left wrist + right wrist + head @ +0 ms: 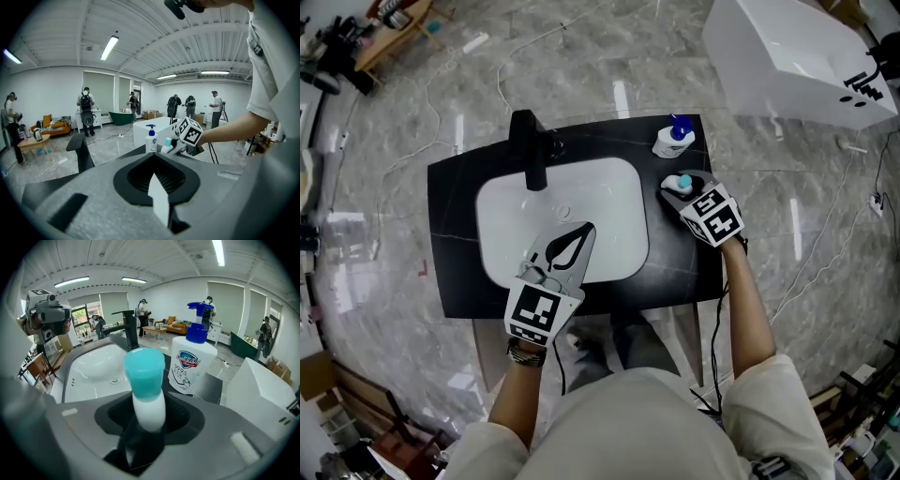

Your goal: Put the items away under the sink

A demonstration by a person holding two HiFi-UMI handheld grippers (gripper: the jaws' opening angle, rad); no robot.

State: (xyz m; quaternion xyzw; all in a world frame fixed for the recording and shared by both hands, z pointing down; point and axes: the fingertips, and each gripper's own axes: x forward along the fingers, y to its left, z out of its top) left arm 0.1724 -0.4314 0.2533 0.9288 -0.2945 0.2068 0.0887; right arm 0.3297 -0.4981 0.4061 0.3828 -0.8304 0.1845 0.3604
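Note:
A small white tube with a teal cap (146,380) sticks out cap-first from my right gripper (675,188), which is shut on its white body. They hang over the right end of the black counter (675,262). Just beyond stands a white soap bottle with a blue pump (673,141), also in the right gripper view (192,363). My left gripper (584,232) hovers over the white sink basin (614,211), its curved jaws meeting at the tips with nothing between them. From the left gripper view the soap bottle (150,139) and the tube (167,145) show side by side.
A black faucet (528,150) rises at the basin's back left. A large white tub (787,56) lies on the marble floor at the far right, with cables (825,244) trailing around it. Several people stand far back in the room (86,105).

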